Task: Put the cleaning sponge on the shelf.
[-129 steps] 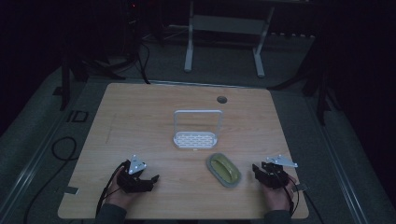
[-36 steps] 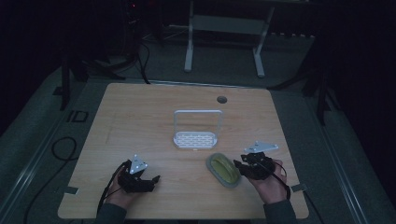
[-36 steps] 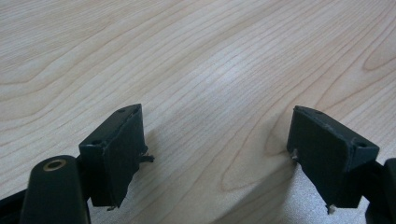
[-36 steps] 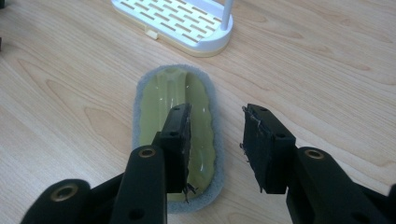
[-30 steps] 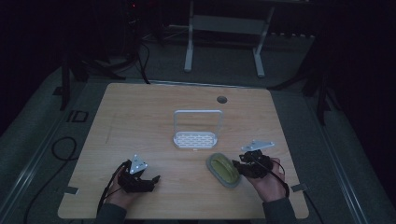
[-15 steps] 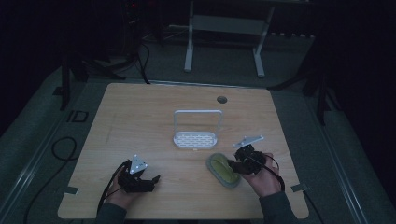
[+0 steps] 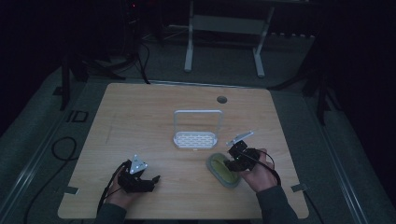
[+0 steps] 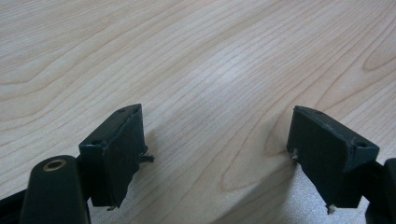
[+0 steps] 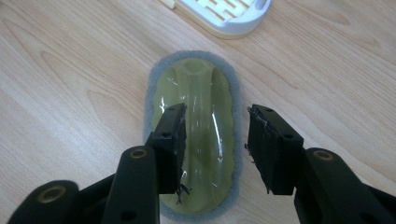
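An oval scrubbing pad [image 7: 220,170] with an olive-green plastic top and a grey rim lies flat on the wooden table [image 7: 140,116], front right of centre. My right gripper [image 7: 229,164] hovers over its right half, tilted down toward it. In the right gripper view the scrubbing pad [image 9: 196,88] runs away from the right gripper [image 9: 215,123], whose jaws have just been opening and now stand apart either side of the pad's raised middle ridge, not pressing it. My left gripper [image 7: 153,180] rests at the front left, and the left gripper view shows the left gripper [image 8: 215,126] open over bare wood.
A white slotted dish with an upright hoop handle [image 7: 195,138] stands at the table's centre, just beyond the pad; its near end [image 9: 229,16] shows in the right gripper view. A round cable hole [image 7: 222,99] sits near the far edge. Dark floor and a stand lie beyond.
My right gripper has moved left from beside the pad to over it, and its jaws have spread wider. The left gripper and the white dish have not moved.
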{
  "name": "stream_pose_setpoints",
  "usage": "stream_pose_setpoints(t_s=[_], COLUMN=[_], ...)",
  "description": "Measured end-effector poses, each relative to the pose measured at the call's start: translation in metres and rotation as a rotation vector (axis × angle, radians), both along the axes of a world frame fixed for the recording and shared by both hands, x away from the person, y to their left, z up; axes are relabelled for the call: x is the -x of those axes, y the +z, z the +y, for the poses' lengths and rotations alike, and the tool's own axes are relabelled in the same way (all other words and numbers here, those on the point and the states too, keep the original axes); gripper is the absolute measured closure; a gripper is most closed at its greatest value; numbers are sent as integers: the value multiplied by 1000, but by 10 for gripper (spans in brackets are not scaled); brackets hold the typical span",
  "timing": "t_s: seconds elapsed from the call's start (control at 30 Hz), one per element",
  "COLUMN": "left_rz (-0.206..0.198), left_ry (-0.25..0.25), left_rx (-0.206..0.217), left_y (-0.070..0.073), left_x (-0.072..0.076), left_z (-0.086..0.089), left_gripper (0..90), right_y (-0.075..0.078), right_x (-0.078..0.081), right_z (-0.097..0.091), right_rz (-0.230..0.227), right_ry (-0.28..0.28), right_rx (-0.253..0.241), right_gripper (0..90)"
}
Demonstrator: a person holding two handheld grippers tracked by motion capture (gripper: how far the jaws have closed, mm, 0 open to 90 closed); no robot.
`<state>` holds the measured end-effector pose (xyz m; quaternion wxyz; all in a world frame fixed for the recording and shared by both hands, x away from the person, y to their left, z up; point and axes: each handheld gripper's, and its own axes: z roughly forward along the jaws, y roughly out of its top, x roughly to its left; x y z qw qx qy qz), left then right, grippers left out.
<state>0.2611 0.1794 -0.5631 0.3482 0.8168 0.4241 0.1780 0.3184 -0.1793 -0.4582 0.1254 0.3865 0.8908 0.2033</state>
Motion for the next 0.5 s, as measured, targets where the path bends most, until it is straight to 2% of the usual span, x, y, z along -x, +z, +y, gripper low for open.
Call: stream_pose_setpoints(t_s=[0.1, 0.3, 0.5], left_rz=[0, -1, -1], left_ry=[1, 3, 2], left_rx=[1, 3, 2], left_y=[0, 0, 0], left_x=[0, 0, 0], left_z=[0, 0, 0], left_gripper=[194, 194, 194], right_y=[1, 1, -1], right_x=[-2, -6, -11], right_z=[3, 8, 12], right_rz=[13, 41, 69], right_ry=[6, 27, 38], right_rx=[6, 55, 79], right_gripper=[560, 556, 551])
